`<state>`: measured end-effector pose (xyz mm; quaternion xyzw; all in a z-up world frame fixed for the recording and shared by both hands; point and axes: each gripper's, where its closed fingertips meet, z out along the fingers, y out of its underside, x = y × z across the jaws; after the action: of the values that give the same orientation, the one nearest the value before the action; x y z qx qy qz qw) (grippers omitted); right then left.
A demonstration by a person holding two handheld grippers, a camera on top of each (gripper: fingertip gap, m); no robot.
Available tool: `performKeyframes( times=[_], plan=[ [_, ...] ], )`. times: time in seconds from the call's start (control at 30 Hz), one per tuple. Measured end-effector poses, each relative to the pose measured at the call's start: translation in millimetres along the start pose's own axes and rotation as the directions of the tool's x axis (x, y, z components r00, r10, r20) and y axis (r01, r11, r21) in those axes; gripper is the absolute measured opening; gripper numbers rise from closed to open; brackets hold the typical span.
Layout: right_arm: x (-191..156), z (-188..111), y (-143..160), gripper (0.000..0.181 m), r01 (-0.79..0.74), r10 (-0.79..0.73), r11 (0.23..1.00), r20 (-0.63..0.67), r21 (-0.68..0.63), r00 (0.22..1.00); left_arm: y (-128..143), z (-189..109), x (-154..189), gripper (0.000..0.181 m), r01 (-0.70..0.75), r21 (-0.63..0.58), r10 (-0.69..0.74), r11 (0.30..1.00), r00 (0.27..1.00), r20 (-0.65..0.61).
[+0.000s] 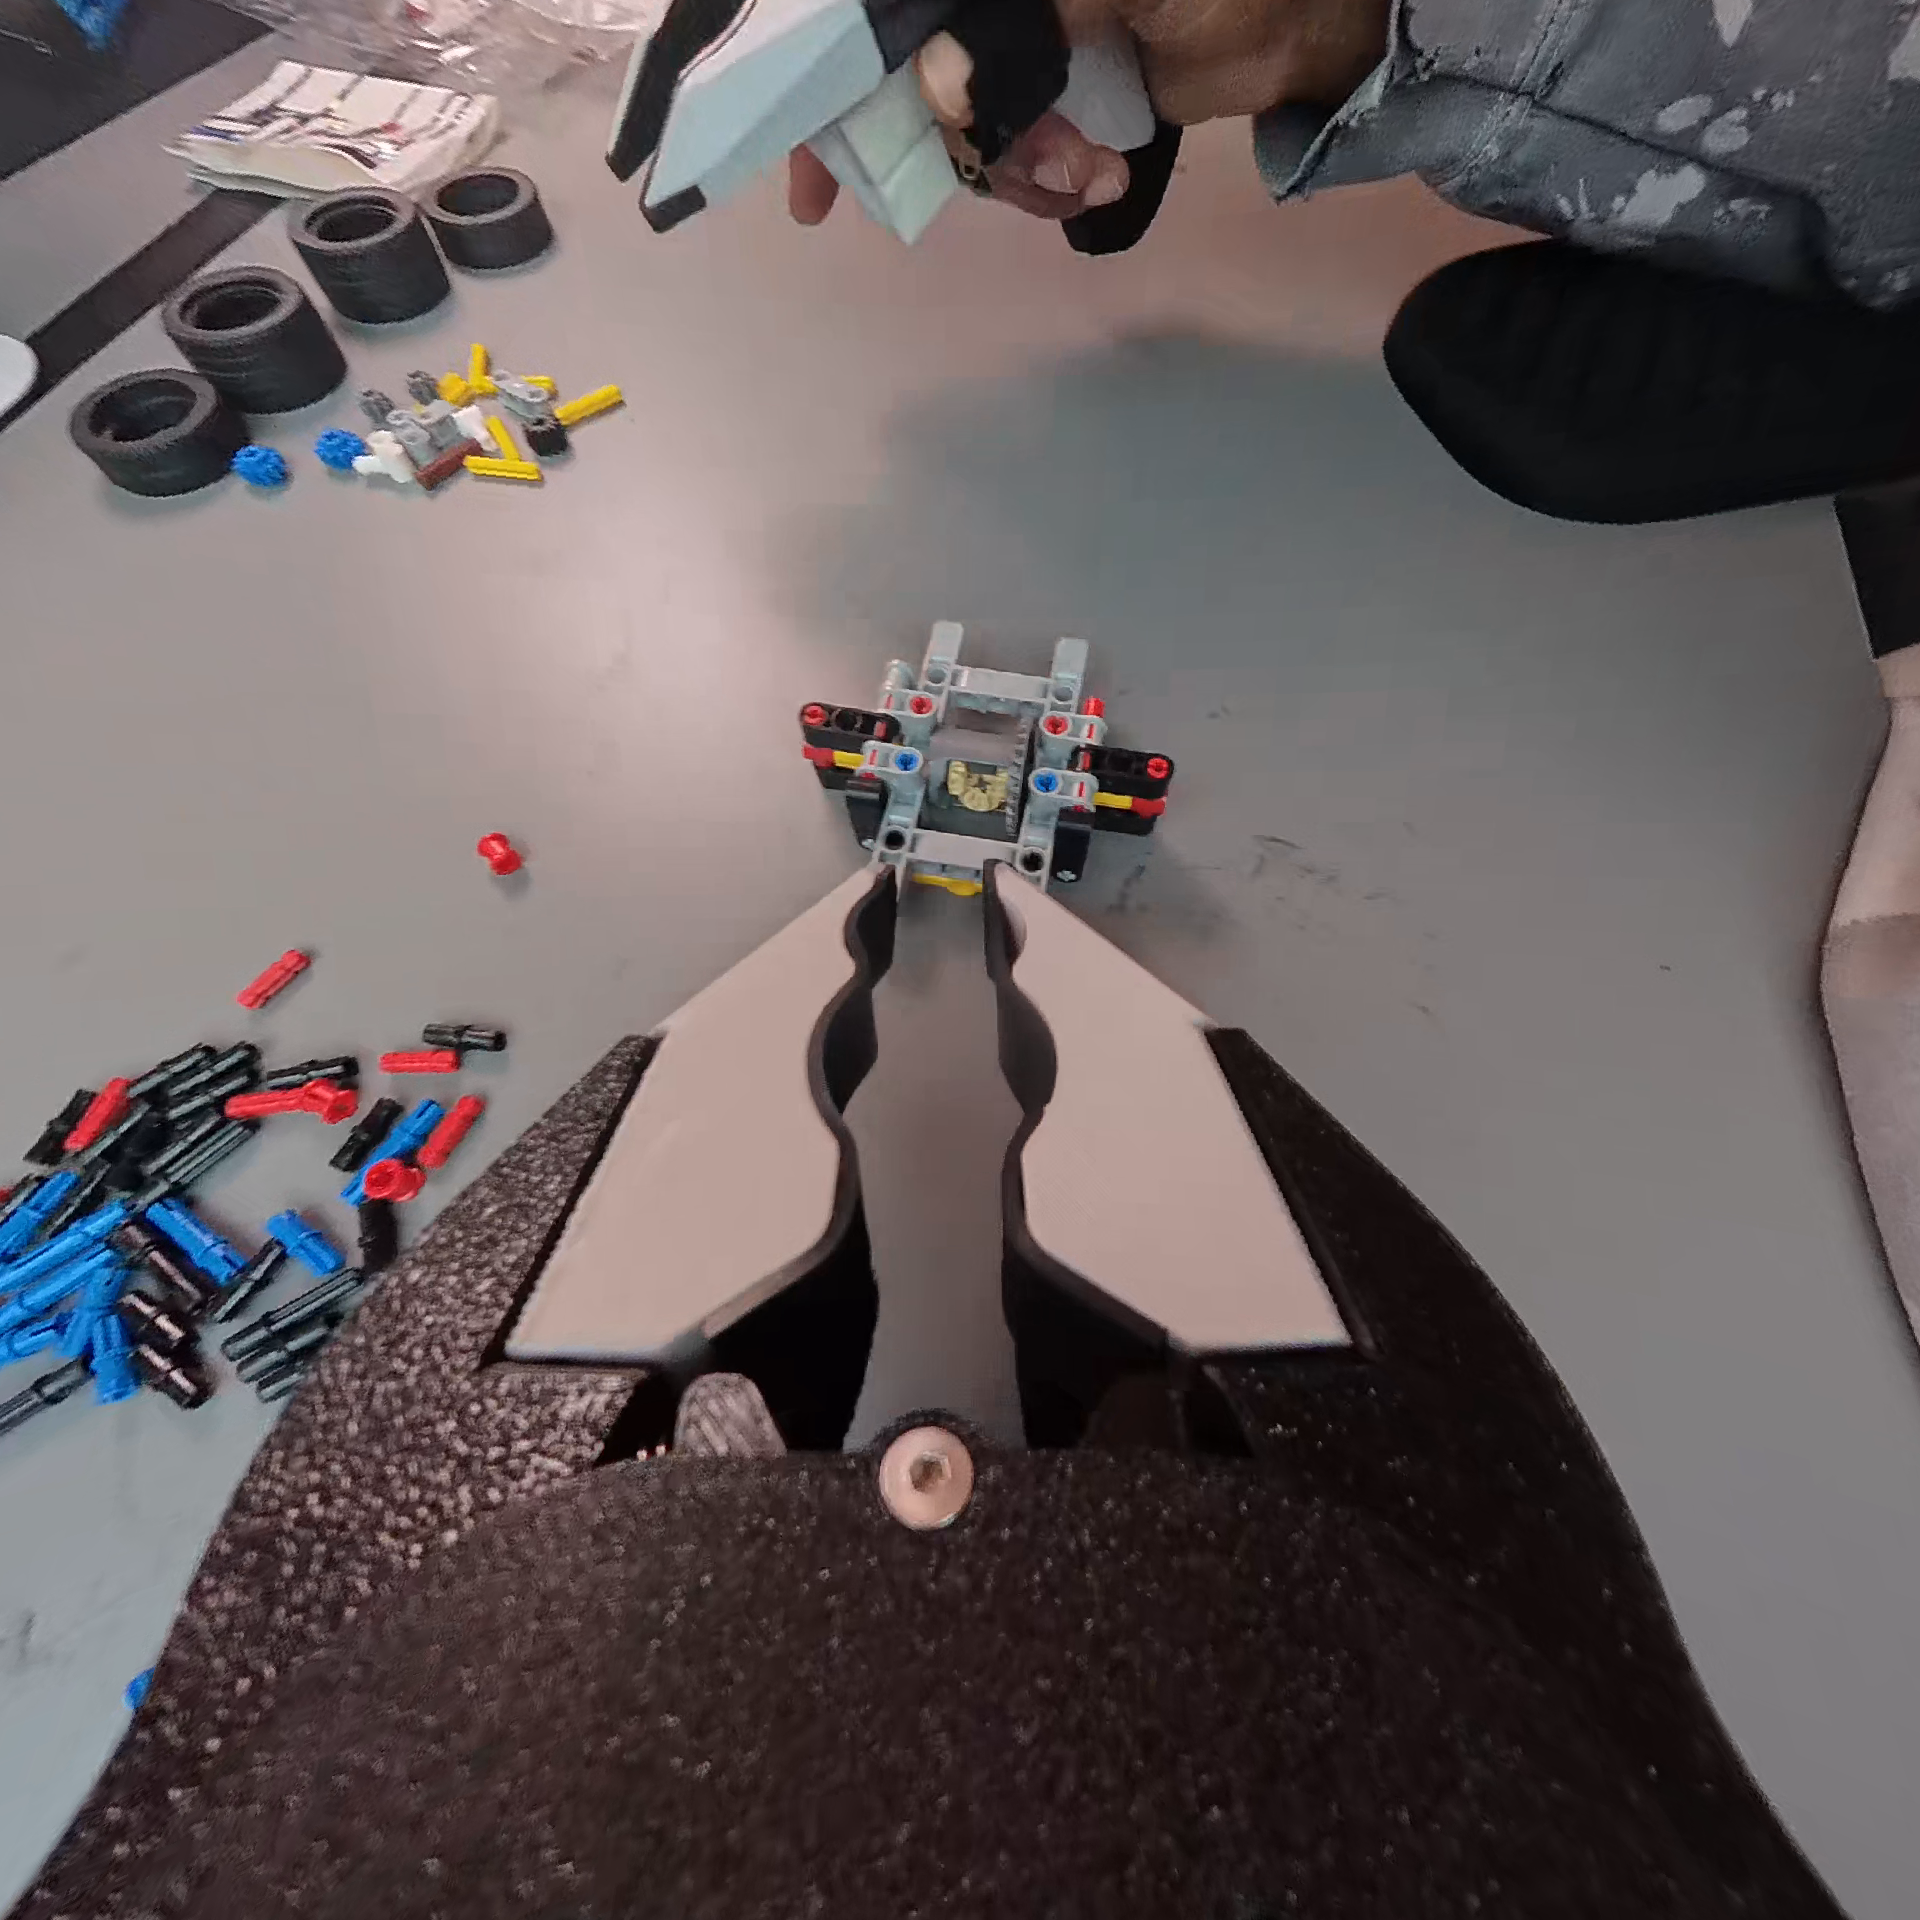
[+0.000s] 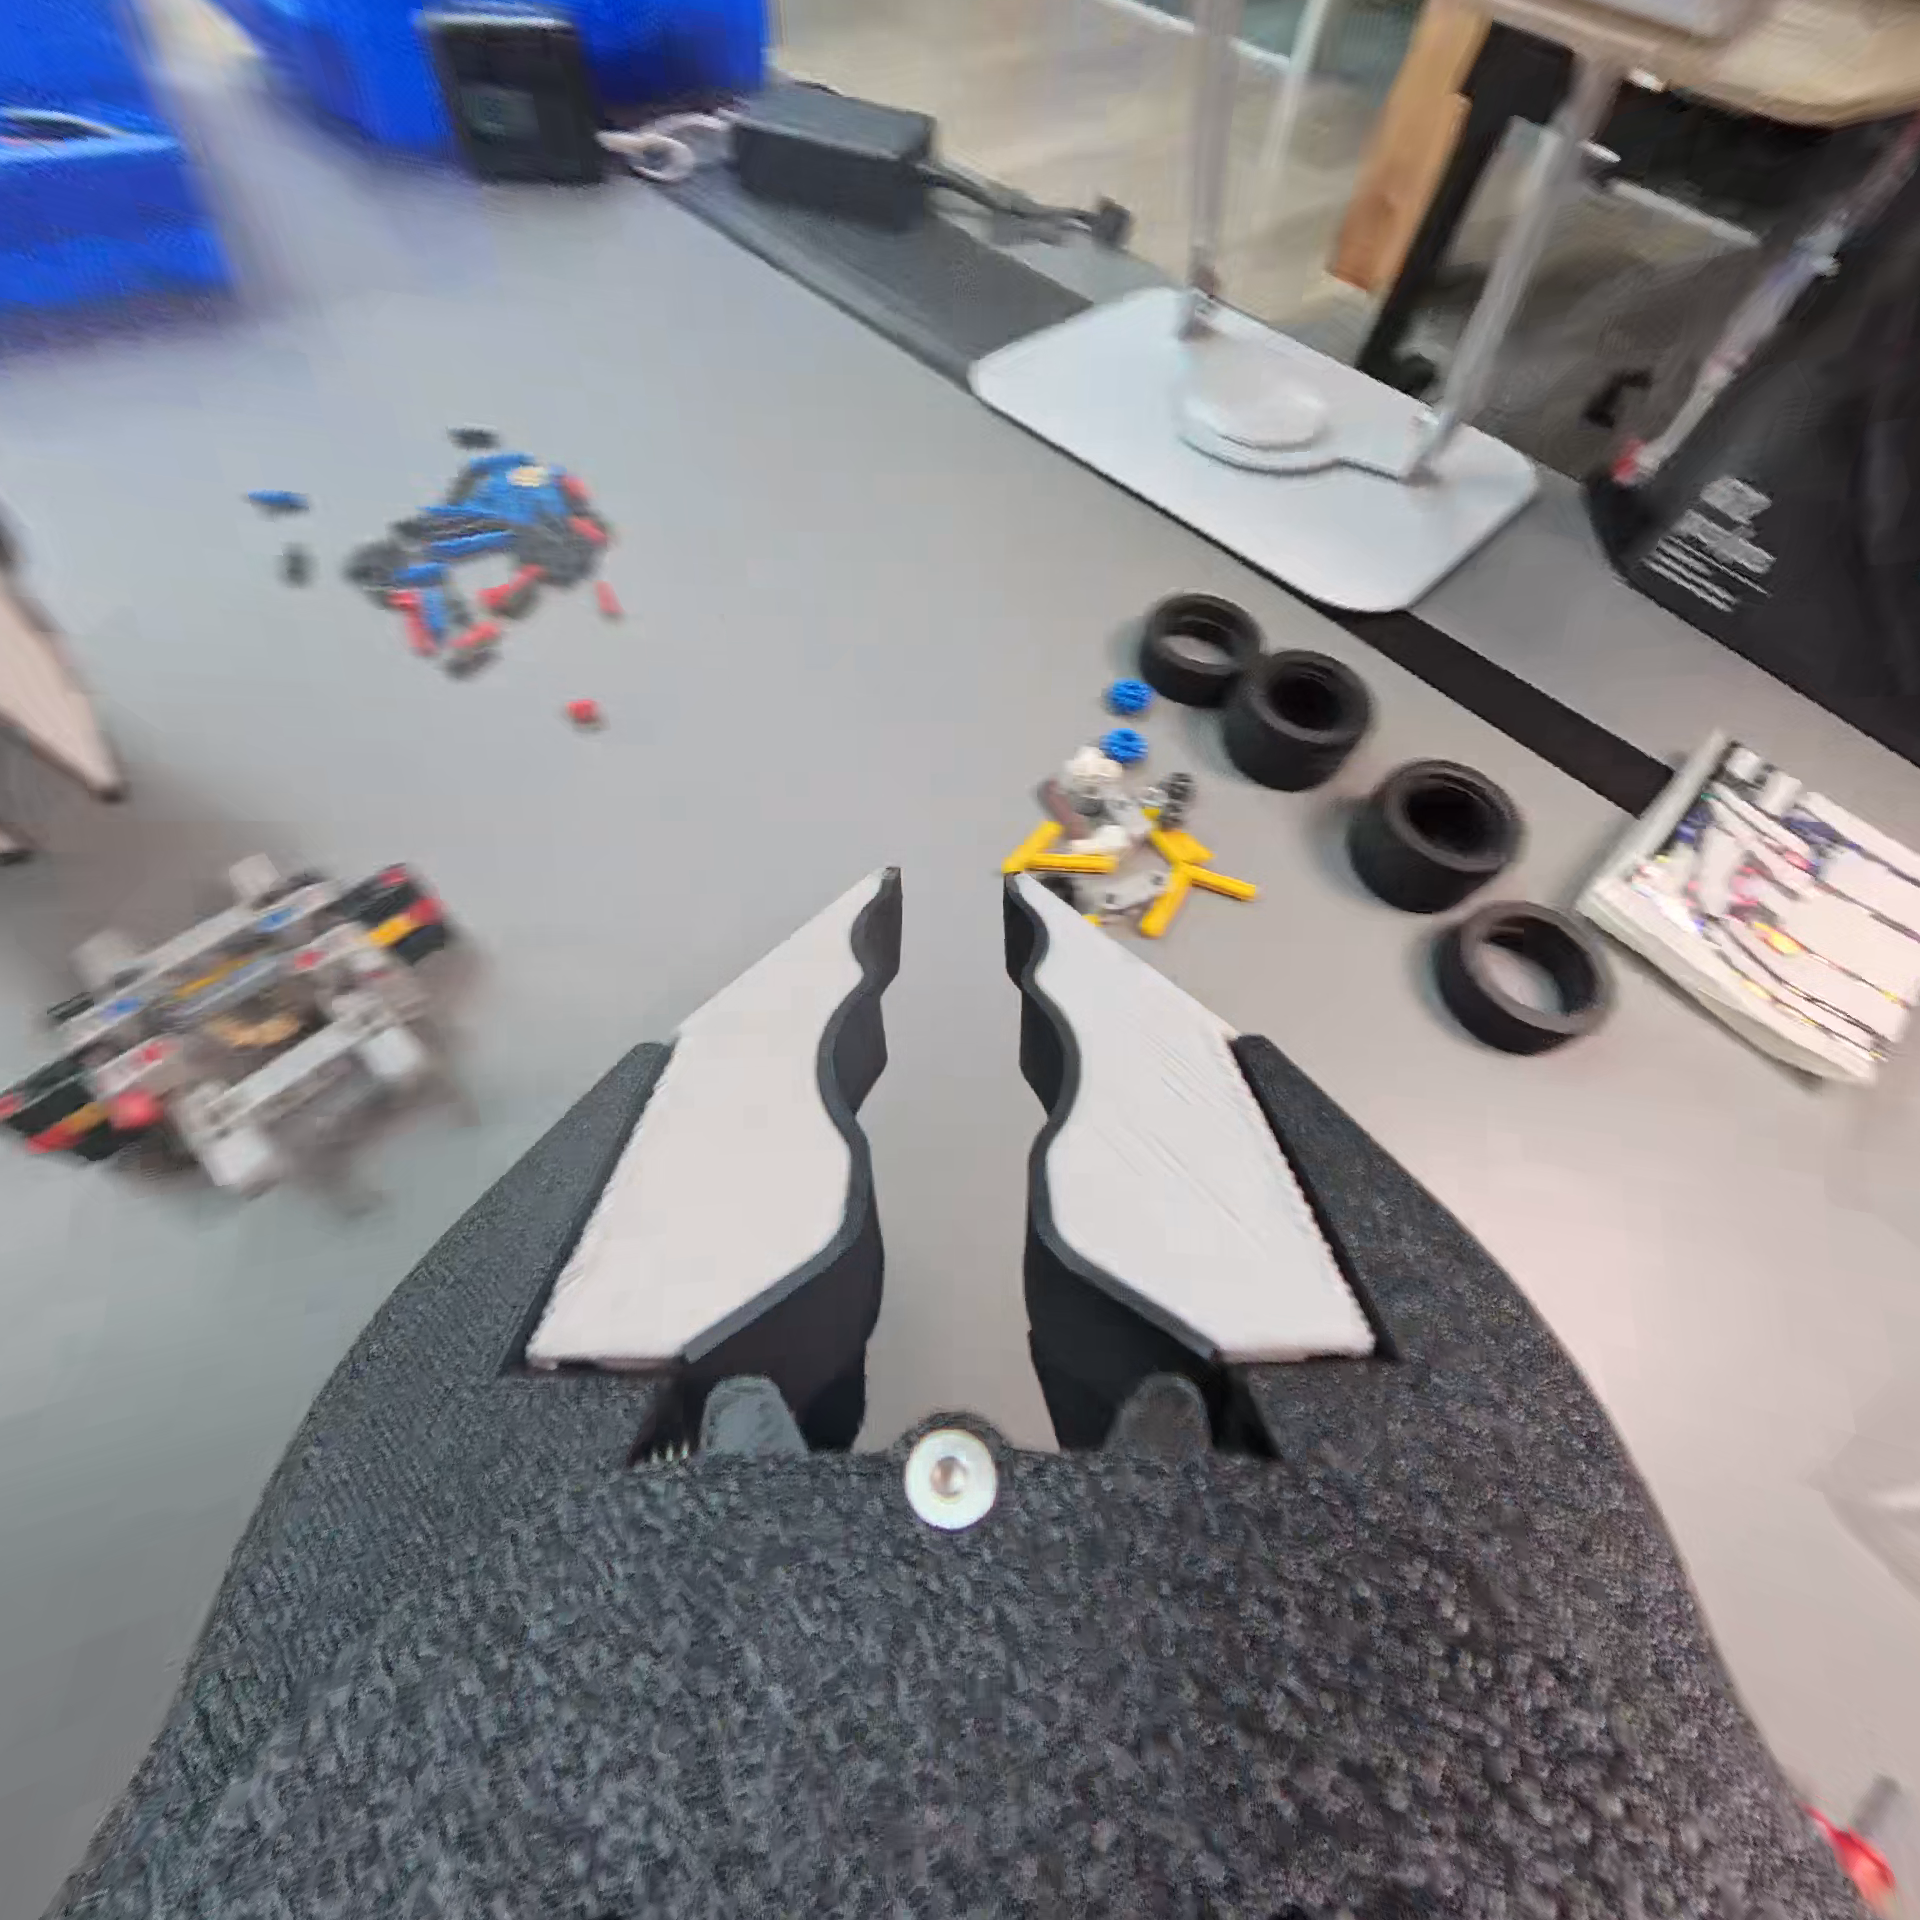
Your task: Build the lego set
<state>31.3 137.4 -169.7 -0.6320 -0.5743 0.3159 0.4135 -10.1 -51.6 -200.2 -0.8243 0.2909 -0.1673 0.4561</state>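
The part-built lego assembly, grey beams with black, red, blue and yellow parts, lies on the grey table. It shows blurred in the right wrist view. My left gripper is slightly open, with its tips at the assembly's near end, either side of a yellow part. I cannot tell whether they touch it. My right gripper is open and empty above the table, just short of a pile of yellow and grey small parts. It also shows held high at the top of the left wrist view.
Several black tyres and an instruction booklet lie at the far left. A pile of blue, black and red pins and a lone red pin are on the left. The person's sleeve and knee are on the right. A silver stand base sits by the table's far edge. Left tips to right tips: about 20 cm. Measured from the fingertips, the lone red pin is 11 cm or so from the left gripper and 15 cm from the right. The right camera catches it too, in the right wrist view.
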Motion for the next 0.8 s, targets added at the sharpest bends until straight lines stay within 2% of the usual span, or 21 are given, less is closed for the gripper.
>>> performKeyframes(
  times=[0.03,0.1,0.17,0.27,0.53,0.67,0.8],
  plan=[
    [22,9,2,0.018,-0.027,0.024,0.999,-0.067,-0.037,0.997,-1,-2,-6,0.021,0.015,0.013,-0.015,1.000,1.000,0.026],
    [43,30,13,0.021,-0.064,0.048,0.988,-0.111,-0.144,0.993,-3,-5,-14,0.027,0.037,0.033,-0.040,0.999,0.997,0.069],
    [46,50,28,0.025,-0.105,0.080,0.962,-0.108,-0.253,0.991,-2,-8,-21,0.029,0.035,0.041,-0.040,0.999,0.992,0.117],
    [46,65,37,0.021,-0.120,0.083,0.948,-0.134,-0.296,0.988,-1,-13,-27,0.030,0.021,0.040,-0.027,0.999,0.987,0.158],
    [55,64,39,0.009,-0.169,0.123,0.943,-0.169,-0.288,0.978,0,-13,-25,0.030,0.046,0.046,-0.052,0.998,0.990,0.132],
    [53,63,39,0.008,-0.161,0.127,0.935,-0.127,-0.315,0.984,1,-12,-24,0.030,0.036,0.037,-0.041,0.999,0.990,0.132],
    [40,59,40,0.024,-0.080,0.078,0.932,-0.021,-0.354,0.997,2,-12,-24,0.030,0.043,0.037,-0.047,0.998,0.990,0.131]
  ],
)
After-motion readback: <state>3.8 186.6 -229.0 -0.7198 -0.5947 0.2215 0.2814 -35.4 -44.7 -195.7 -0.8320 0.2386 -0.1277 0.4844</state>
